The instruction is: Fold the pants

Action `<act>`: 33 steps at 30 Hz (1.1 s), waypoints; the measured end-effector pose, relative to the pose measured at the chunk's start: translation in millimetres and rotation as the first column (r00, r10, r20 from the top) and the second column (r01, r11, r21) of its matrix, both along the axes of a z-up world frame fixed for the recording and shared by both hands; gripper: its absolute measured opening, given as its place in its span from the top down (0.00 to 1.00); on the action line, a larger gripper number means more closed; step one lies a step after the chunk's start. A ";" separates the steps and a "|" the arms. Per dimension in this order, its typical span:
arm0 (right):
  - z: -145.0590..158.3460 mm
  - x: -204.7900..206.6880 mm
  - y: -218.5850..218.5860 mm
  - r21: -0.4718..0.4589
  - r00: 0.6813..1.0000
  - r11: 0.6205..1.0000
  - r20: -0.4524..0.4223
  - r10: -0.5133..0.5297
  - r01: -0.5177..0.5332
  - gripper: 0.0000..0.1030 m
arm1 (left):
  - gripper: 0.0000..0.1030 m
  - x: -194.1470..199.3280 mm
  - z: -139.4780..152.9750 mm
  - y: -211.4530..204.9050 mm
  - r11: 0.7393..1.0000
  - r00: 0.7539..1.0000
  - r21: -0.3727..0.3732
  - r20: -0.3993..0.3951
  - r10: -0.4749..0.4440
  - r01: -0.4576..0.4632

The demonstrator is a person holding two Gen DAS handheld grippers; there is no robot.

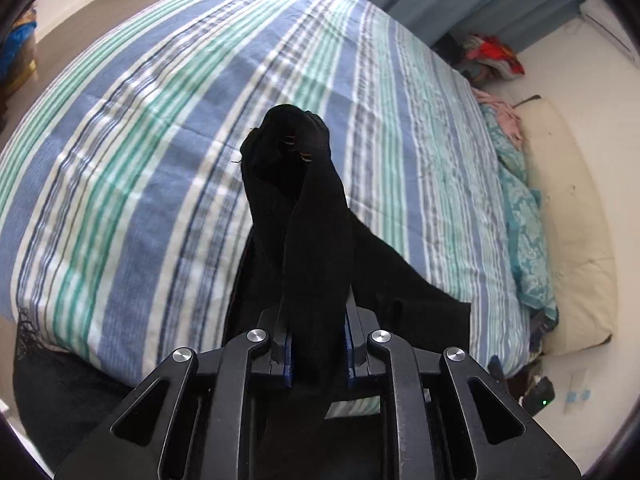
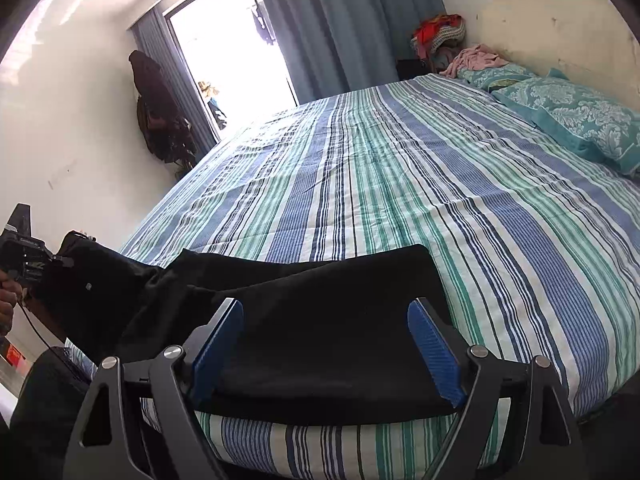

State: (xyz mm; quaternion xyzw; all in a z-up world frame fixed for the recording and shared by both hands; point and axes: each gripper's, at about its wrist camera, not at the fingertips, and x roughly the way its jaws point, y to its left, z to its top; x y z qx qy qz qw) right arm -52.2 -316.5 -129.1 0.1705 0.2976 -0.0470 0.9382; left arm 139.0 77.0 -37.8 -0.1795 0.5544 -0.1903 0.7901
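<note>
left wrist view: left gripper (image 1: pixel 318 344) clamps a bunched end of the black pants (image 1: pixel 304 208), lifted over the striped bed (image 1: pixel 140 152).
right wrist view: right gripper (image 2: pixel 326 344) spread wide, holding nothing; pants (image 2: pixel 328 320) lie flat between its blue pads (image 2: pixel 434 348) at the bed's (image 2: pixel 400 184) near edge.

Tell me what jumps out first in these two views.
The black pants stand out, bunched and pinched in the left claw above the striped bedspread. In the right wrist view, their other end lies flat at the bed's near edge between the open right claw's blue pads.
</note>
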 end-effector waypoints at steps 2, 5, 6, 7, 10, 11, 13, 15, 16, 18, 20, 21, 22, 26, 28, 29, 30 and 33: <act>-1.9 -0.3 -11.9 0.042 1.000 0.999 -0.003 -0.031 0.031 0.18 | 0.84 -7.0 4.2 -46.9 0.998 0.998 -0.003 0.011 -0.061 0.061; -4.2 -5.1 -28.8 0.101 0.996 0.991 -0.002 -0.086 0.086 0.18 | 0.84 -14.4 -9.4 -120.0 0.990 0.990 0.023 0.009 -0.138 0.138; -4.8 -7.4 -33.8 0.117 0.994 0.988 0.000 -0.105 0.105 0.18 | 0.84 -16.2 -18.7 -142.9 0.988 0.988 0.036 -0.002 -0.152 0.152; -5.5 -11.2 -39.4 0.131 0.992 0.984 0.001 -0.123 0.122 0.18 | 0.84 -16.9 -28.2 -162.5 0.986 0.987 0.045 -0.015 -0.162 0.163; -8.2 -18.2 -52.1 0.161 0.986 0.973 -0.003 -0.167 0.166 0.18 | 0.82 -18.0 -58.5 -213.7 0.979 0.981 0.080 -0.054 -0.184 0.188; -9.2 -20.2 -55.4 0.170 0.984 0.970 -0.005 -0.178 0.176 0.18 | 0.78 -17.1 -68.8 -228.0 0.974 0.977 0.087 -0.067 -0.204 0.209; -10.4 -24.9 -61.5 0.189 0.981 0.963 -0.006 -0.195 0.193 0.18 | 0.69 -15.5 -89.6 -250.2 0.963 0.958 0.037 -0.123 -0.260 0.266; -11.3 -30.3 -67.4 0.215 0.978 0.955 0.002 -0.209 0.203 0.18 | 0.68 -17.8 -99.4 -257.4 0.955 0.940 -0.067 -0.170 -0.297 0.290; -12.0 -33.0 -70.0 0.231 0.976 0.951 0.008 -0.216 0.208 0.18 | 0.65 -20.0 -97.6 -256.2 0.952 0.939 -0.094 -0.166 -0.303 0.291; -13.2 -37.3 -75.8 0.265 0.974 0.940 0.018 -0.226 0.213 0.18 | 0.53 -25.0 -82.6 -246.7 0.948 0.945 -0.100 -0.102 -0.312 0.302; -14.5 -38.0 -78.3 0.298 0.976 0.934 0.028 -0.216 0.198 0.18 | 0.45 -29.7 -62.3 -227.6 0.950 0.952 -0.063 -0.019 -0.306 0.304; -15.5 -35.7 -77.5 0.318 0.981 0.933 0.035 -0.191 0.170 0.18 | 0.45 -31.7 -52.4 -214.8 0.954 0.955 -0.044 0.023 -0.297 0.297; -16.1 -31.1 -74.2 0.338 0.988 0.933 0.045 -0.148 0.124 0.18 | 0.44 -32.8 -43.6 -199.7 0.959 0.958 -0.025 0.061 -0.281 0.283; -15.9 0.2 -27.5 0.385 0.980 0.901 0.090 0.176 -0.197 0.18 | 0.33 -35.7 -24.4 -130.4 0.987 0.966 0.067 0.206 -0.159 0.148; -20.1 21.5 7.1 0.389 0.929 0.848 0.074 0.361 -0.361 0.18 | 0.31 -39.0 -29.4 -97.0 0.989 0.959 0.136 0.269 -0.088 0.052; -23.1 32.9 19.6 0.388 0.903 0.825 0.053 0.425 -0.411 0.19 | 0.31 -40.7 -36.1 -83.6 0.984 0.957 0.178 0.285 -0.057 0.005; -27.6 45.3 28.9 0.387 0.882 0.809 0.025 0.471 -0.443 0.20 | 0.31 -41.5 -45.7 -73.1 0.977 0.957 0.212 0.288 -0.029 -0.034; -43.7 79.1 41.9 0.409 0.823 0.763 -0.049 0.566 -0.501 0.26 | 0.31 -47.0 -77.3 -43.0 0.966 0.965 0.233 0.256 0.049 -0.111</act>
